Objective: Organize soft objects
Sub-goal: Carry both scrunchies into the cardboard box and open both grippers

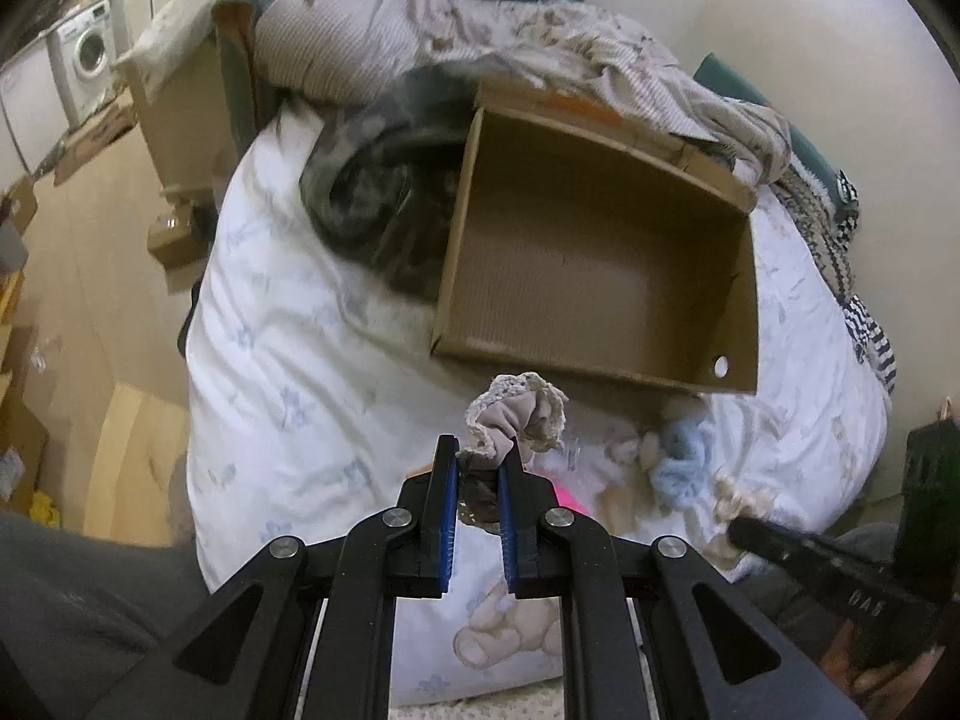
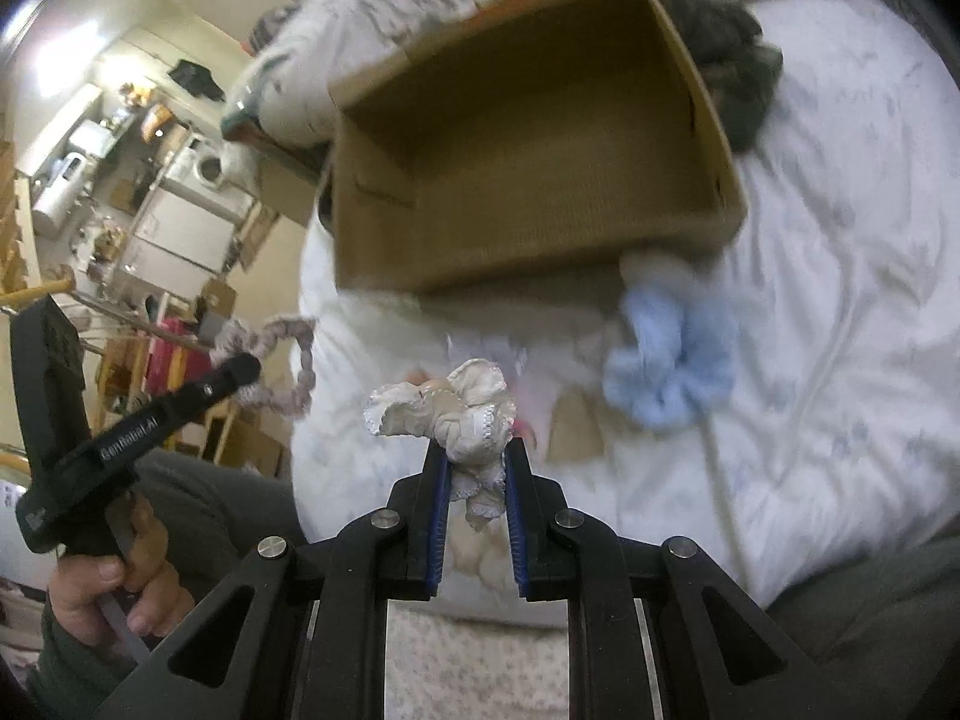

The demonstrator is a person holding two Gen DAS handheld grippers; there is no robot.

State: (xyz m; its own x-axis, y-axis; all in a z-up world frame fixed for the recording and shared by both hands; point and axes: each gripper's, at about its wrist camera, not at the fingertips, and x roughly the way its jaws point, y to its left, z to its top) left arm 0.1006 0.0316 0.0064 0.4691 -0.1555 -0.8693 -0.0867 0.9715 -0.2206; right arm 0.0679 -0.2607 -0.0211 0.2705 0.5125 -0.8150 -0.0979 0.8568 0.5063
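Observation:
My left gripper point(image 1: 480, 450) is shut on a beige lace-edged scrunchie point(image 1: 519, 414), held just before the near wall of an open cardboard box point(image 1: 600, 276) lying on the white bed. It also shows at the left of the right wrist view point(image 2: 240, 369) with that scrunchie point(image 2: 288, 360). My right gripper point(image 2: 477, 450) is shut on a white scalloped scrunchie point(image 2: 450, 408), held in front of the same box point(image 2: 522, 168). A light blue scrunchie point(image 2: 672, 360) lies on the bed by the box's near right corner; it also shows in the left wrist view point(image 1: 681, 456).
The white bedsheet point(image 1: 300, 372) has a teddy-bear print. A dark camouflage cloth point(image 1: 372, 180) lies left of the box, with piled bedding point(image 1: 420, 18) behind. A pink item point(image 1: 567, 498) lies partly hidden near the fingers. A washing machine point(image 1: 87, 54) stands far left.

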